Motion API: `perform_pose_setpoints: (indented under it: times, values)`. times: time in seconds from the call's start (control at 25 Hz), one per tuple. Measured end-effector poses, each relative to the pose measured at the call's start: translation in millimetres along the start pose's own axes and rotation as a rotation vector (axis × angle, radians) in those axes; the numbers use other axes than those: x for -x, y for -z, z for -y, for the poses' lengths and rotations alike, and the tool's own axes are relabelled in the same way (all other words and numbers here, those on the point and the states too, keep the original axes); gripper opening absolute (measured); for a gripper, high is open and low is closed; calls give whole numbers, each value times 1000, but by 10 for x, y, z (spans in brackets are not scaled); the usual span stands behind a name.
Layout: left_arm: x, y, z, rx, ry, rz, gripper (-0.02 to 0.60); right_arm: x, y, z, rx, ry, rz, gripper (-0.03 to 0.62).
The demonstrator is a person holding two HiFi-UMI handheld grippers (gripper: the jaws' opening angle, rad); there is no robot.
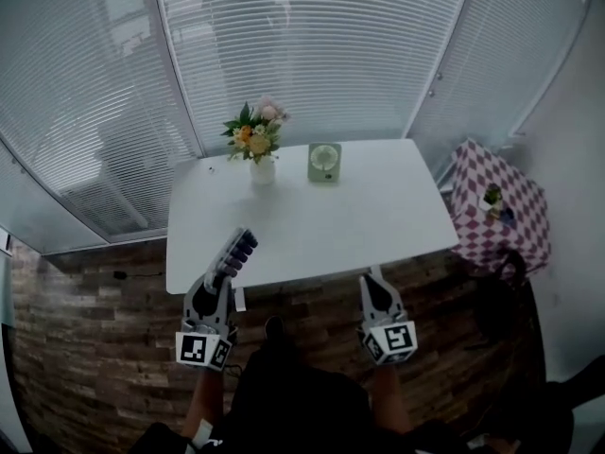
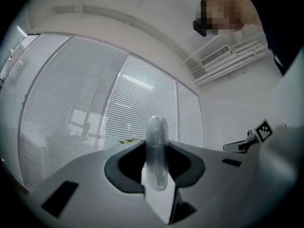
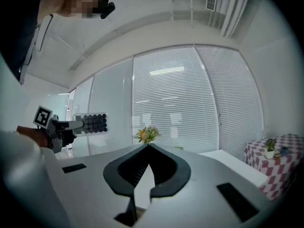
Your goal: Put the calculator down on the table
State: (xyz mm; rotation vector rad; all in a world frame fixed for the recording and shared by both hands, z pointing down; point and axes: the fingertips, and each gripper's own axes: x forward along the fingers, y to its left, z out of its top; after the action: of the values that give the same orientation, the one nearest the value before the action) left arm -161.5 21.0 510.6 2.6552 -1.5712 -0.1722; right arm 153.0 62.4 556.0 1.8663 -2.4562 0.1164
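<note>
A white calculator (image 1: 236,253) with dark keys sticks out of my left gripper (image 1: 224,275), which is shut on its near end. It hangs in the air over the front left edge of the white table (image 1: 378,216). In the left gripper view the calculator (image 2: 156,151) shows edge-on, pinched between the jaws. The right gripper view shows its key face (image 3: 91,123) at the left. My right gripper (image 1: 375,284) hovers at the table's front edge, right of centre. Its jaws meet at the tips (image 3: 148,145) with nothing between them.
A vase of flowers (image 1: 255,142) and a small green clock-like object (image 1: 324,162) stand at the back of the table. A smaller table with a checked cloth (image 1: 501,206) and a little plant stands to the right. Window blinds close off the far side.
</note>
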Motion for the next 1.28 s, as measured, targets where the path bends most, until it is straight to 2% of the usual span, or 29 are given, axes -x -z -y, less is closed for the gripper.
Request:
perform_pose_setpoints:
  times: [0.32,0.64,0.76,0.96,1.28]
  values:
    - [-640,-184,-325,-8,54,35,101,-685,-298,96,-13,18,33,6]
    - [-1166,-267,-681,-2,112,31,101,-1284,-441,80,-28,56,37,6]
    - [-1273,-223,-791,-17,121,24,101,-1457,-455,52,-38,60,36,6]
    - [-1407,-218,-841,28,137,30,101,-1674,-510,-15,-39,33,36,6]
    - [-1680,-201,-806,54,107,19,101,-1900,-618,199,-49,2,28,6]
